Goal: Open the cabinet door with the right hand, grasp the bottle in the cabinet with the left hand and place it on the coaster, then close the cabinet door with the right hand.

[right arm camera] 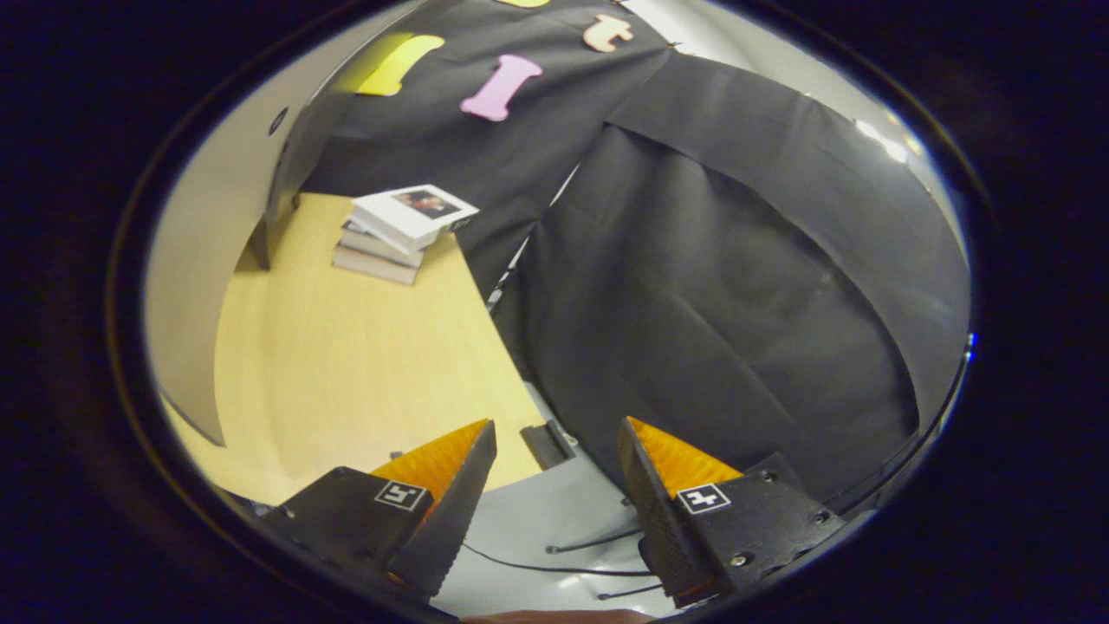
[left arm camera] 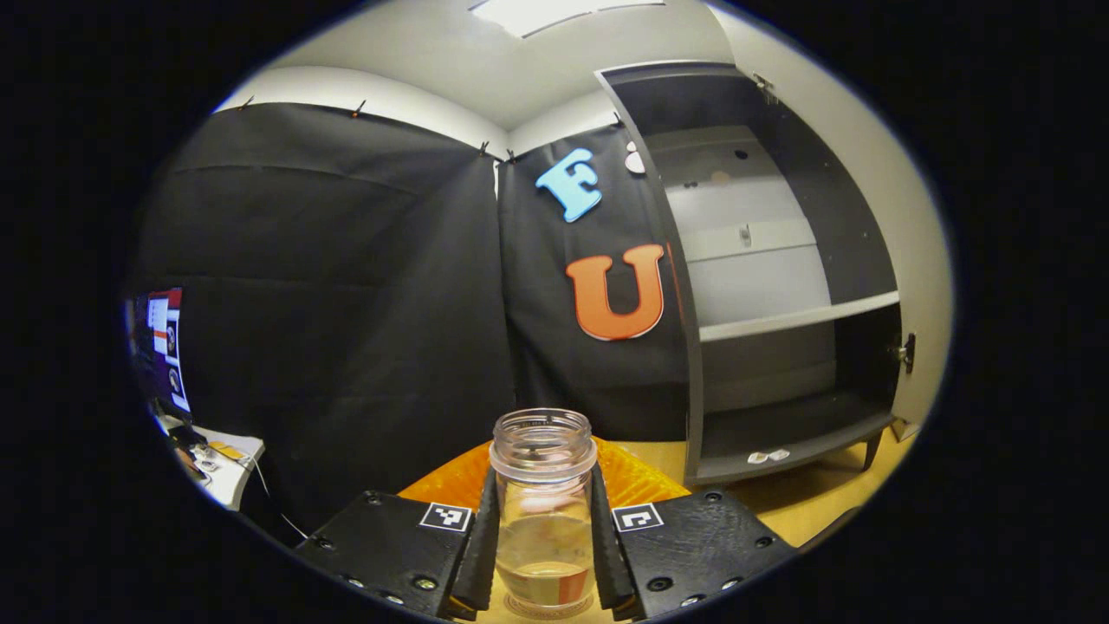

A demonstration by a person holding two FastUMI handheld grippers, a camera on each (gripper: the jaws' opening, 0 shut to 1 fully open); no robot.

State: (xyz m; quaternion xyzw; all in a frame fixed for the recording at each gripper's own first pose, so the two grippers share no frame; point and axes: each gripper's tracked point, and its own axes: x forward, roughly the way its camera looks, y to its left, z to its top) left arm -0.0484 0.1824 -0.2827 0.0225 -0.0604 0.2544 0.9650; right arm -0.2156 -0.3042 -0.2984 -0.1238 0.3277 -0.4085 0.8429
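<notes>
A clear, glossy glass-like bottle [left arm camera: 543, 503] caught the light at lower centre. The cabinet [left arm camera: 762, 286] at right looked matt grey with smooth pale shelves. The counter [right arm camera: 346, 364] showed a smooth, light wood-like finish, and paper-covered books [right arm camera: 398, 232] lay at upper left.

You cannot see the base of the clear glass lidless bottle [left arm camera: 543, 511]; the lower frame edge cuts it off. Small pale items [left arm camera: 768, 456] on the grey open cabinet's [left arm camera: 780, 321] bottom ledge, lower right, are too small to identify.
</notes>
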